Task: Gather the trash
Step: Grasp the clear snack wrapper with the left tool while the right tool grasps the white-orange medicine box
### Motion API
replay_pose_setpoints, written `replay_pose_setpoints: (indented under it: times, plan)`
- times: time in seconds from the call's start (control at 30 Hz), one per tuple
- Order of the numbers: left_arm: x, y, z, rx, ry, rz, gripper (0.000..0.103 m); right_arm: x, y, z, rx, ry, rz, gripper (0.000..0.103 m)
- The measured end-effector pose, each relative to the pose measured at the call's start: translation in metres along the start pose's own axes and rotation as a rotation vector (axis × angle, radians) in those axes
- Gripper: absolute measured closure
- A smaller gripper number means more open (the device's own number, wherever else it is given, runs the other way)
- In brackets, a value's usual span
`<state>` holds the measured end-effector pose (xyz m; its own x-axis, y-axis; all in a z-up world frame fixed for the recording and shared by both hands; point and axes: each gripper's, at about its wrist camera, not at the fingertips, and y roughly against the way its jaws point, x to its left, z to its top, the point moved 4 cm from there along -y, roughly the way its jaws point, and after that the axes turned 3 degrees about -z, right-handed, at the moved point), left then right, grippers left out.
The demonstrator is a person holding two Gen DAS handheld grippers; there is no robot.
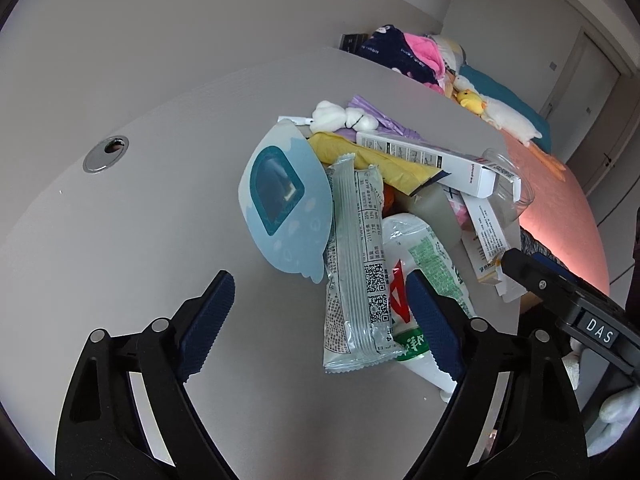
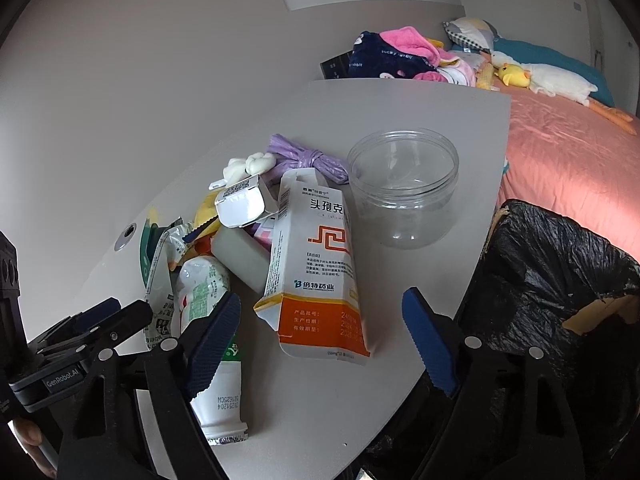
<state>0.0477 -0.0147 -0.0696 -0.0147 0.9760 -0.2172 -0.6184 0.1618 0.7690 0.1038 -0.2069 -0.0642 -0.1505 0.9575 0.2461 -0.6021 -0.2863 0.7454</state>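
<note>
Item: litter heap on pale grey counter (image 2: 400,380), collection apparently at its start, by judgement from the layout. Contents still on the counter: orange-and-white flattened cardboard medicine carton (image 2: 316,264) at centre; clear round plastic jar (image 2: 404,188), uncapped and empty, at 1 o'clock of the carton; knotted lilac plastic bag (image 2: 304,158) and white crumpled tissue wad (image 2: 250,166) at 11 o'clock; white squeezed tube with green print (image 2: 208,320) at 8 o'clock, lying partly under the right gripper's left finger in view; silvery green snack wrapper (image 1: 356,264); pale blue rounded card with teal window (image 1: 280,204) at 9 o'clock of the wrapper; long white printed box (image 1: 428,160) across a yellow packet (image 1: 372,156). Receptacle: black-lined bin (image 2: 560,280) at 3 o'clock of the heap, beside the counter edge; its inside is too dark to tell whether anything is in it. Left gripper (image 1: 320,316): spread wide, empty, straddling the wrapper's lower end. Right gripper (image 2: 320,344): spread wide, empty, hovering before the carton. Outstanding: seemingly every listed piece remains to be binned.
</note>
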Motion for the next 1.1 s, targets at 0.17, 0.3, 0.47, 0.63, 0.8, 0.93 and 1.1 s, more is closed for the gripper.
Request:
replay_pose_setpoints:
  times: [0.17,0.3,0.47,0.63,0.8,0.93,1.1]
  plan:
    - [0.000,-0.010,0.002,0.019,0.018,-0.022,0.021,-0.003,-0.011,0.007,0.015,-0.030,0.027,0.019]
    - [0.001,-0.015,0.005,0.023,0.025,-0.029,0.021,-0.006,-0.020,0.010,0.021,-0.040,0.023,0.019]
    - [0.006,-0.021,0.004,0.027,0.075,-0.058,0.022,-0.007,-0.031,0.011,0.034,-0.047,0.014,0.026]
    - [0.003,-0.023,0.004,0.027,0.049,-0.042,0.022,-0.008,-0.041,0.010,0.046,-0.053,0.030,0.039]
    - [0.006,-0.028,0.006,0.050,0.071,-0.078,0.048,-0.004,-0.038,0.010,0.022,-0.018,0.013,0.054]
    - [0.012,-0.029,0.003,0.052,0.118,-0.126,0.072,0.000,-0.032,0.008,-0.006,0.001,0.007,0.059]
    - [0.006,-0.014,0.008,-0.013,0.074,-0.112,0.075,0.000,-0.018,0.011,-0.048,0.003,0.019,0.060]
